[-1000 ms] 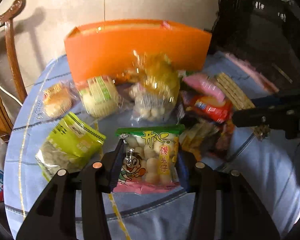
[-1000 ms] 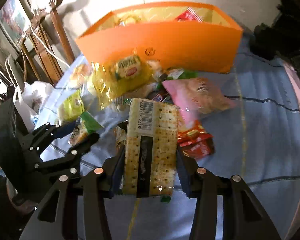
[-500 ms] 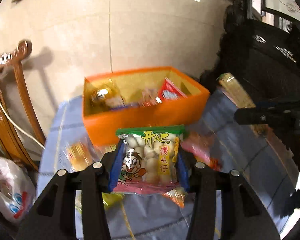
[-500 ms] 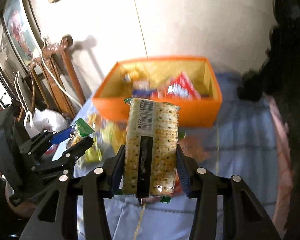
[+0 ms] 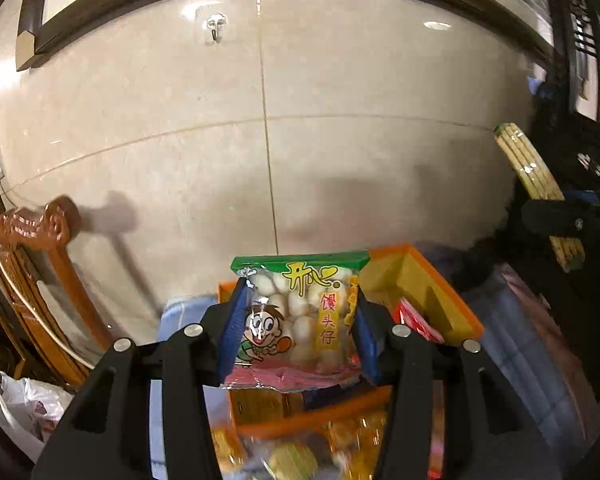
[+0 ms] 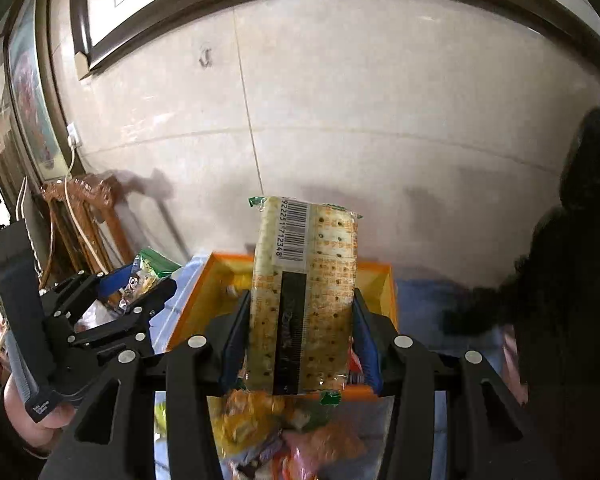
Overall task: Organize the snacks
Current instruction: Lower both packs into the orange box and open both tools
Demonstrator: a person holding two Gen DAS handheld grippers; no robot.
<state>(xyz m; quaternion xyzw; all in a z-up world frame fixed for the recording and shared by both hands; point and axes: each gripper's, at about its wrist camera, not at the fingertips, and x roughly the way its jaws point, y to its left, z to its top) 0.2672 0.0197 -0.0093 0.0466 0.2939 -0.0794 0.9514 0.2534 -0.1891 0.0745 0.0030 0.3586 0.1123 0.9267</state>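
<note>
the left gripper (image 5: 298, 330) grasps a bag of small white buns (image 5: 300, 316) upright between its fingers, the right gripper (image 6: 300, 338) grasps a pack of crackers (image 6: 304, 300) upright between its own, and the orange box (image 5: 440, 300) lies just beyond and below both sets of fingertips.

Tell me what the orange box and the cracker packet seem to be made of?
The orange box looks like thin matte card or plastic: flat, stiff walls with sharp corners. The cracker packet looks like clear glossy plastic film: the crackers show through it and its crimped ends catch light.
</note>
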